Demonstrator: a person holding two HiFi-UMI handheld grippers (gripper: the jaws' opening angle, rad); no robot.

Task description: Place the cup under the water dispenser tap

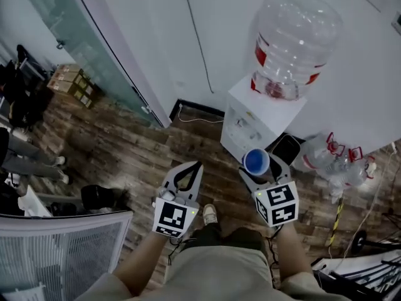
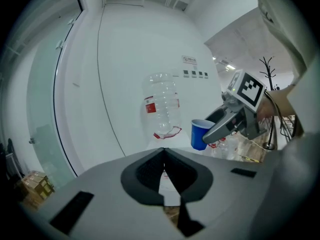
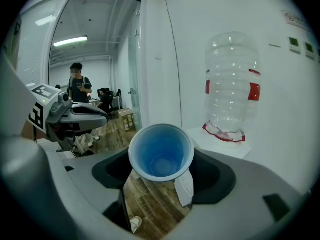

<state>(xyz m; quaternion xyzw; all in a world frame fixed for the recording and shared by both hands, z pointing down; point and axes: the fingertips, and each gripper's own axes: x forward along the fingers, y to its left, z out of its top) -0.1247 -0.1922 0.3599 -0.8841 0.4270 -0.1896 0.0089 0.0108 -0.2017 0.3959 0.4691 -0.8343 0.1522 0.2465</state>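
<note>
A blue cup [image 1: 255, 162] stands upright between the jaws of my right gripper [image 1: 257, 165], which is shut on it. From the right gripper view the cup [image 3: 161, 154] is empty, held by its sides in the right gripper [image 3: 161, 165]. The white water dispenser [image 1: 260, 121], with a clear bottle [image 1: 294, 42] on top, stands against the wall just beyond the cup. My left gripper [image 1: 191, 173] hovers beside the right one, jaws shut on nothing. In the left gripper view the left gripper [image 2: 163, 152] points at the wall, with the cup [image 2: 201, 134] to its right.
Several empty water bottles [image 1: 332, 158] lie on the wooden floor right of the dispenser. A glass partition [image 1: 81, 49] and cardboard boxes [image 1: 72, 83] are at the left. A mesh chair back [image 1: 62, 243] is near my left side. A person [image 3: 80, 86] stands in the far room.
</note>
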